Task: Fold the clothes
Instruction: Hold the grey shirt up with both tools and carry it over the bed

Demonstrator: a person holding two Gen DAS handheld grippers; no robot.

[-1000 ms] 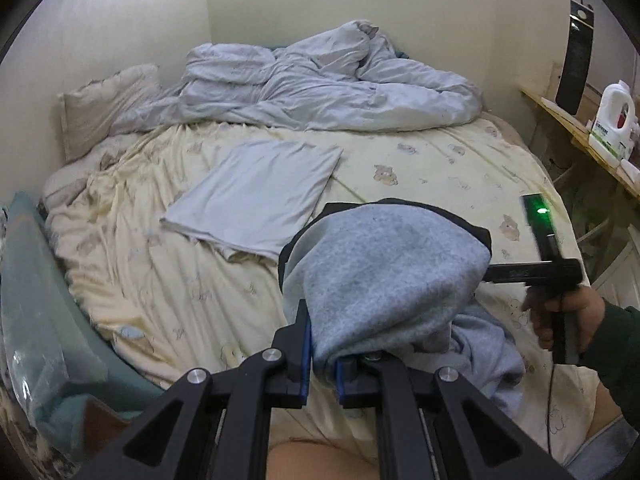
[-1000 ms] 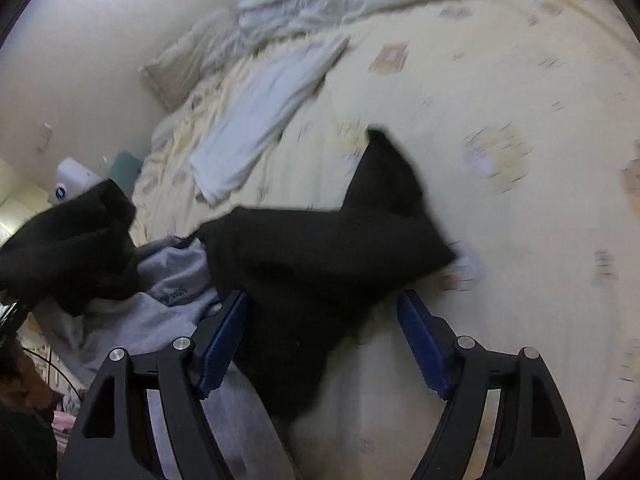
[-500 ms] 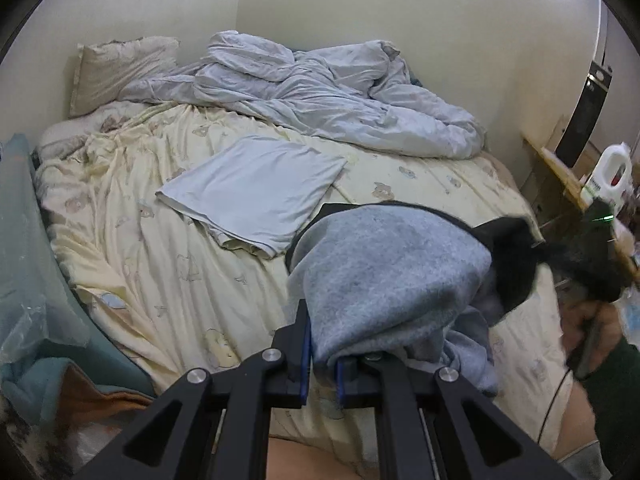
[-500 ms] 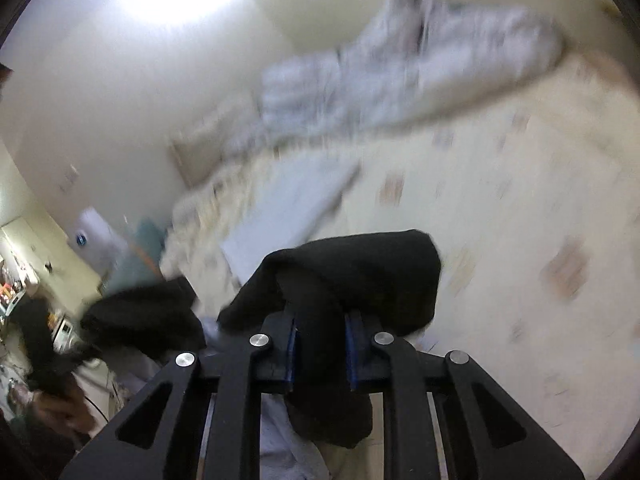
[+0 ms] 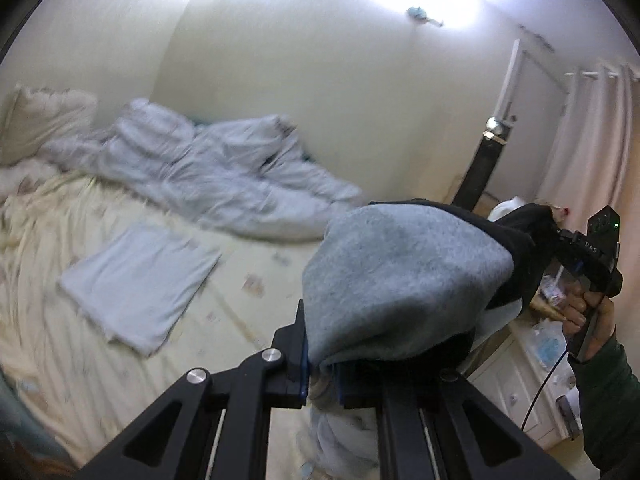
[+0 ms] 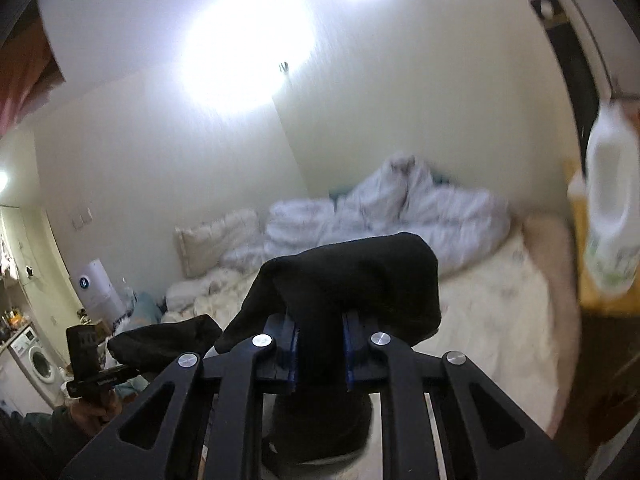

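A garment, black outside with a grey fleece inside [image 5: 400,280], hangs in the air between both grippers, above the near edge of the bed. My left gripper [image 5: 322,376] is shut on its grey part, which bulges over the fingers. My right gripper [image 6: 320,354] is shut on a black part [image 6: 352,276] that drapes over its fingers. In the left wrist view the right gripper [image 5: 576,250] is at the far right, held by a hand [image 5: 584,308] in a green sleeve. A folded pale blue cloth [image 5: 136,280] lies flat on the bed.
The bed has a yellow printed sheet [image 5: 72,360], a crumpled white duvet [image 5: 208,176] at the far side and a pillow [image 5: 36,120] at the back left. A white jug [image 6: 612,216] stands on a shelf at the right. A washing machine [image 6: 36,364] stands far left.
Both grippers have risen, lifting the garment off the bed, and the cameras now tilt up toward the walls. The right gripper was open over the black fabric a second ago and has shut on it.
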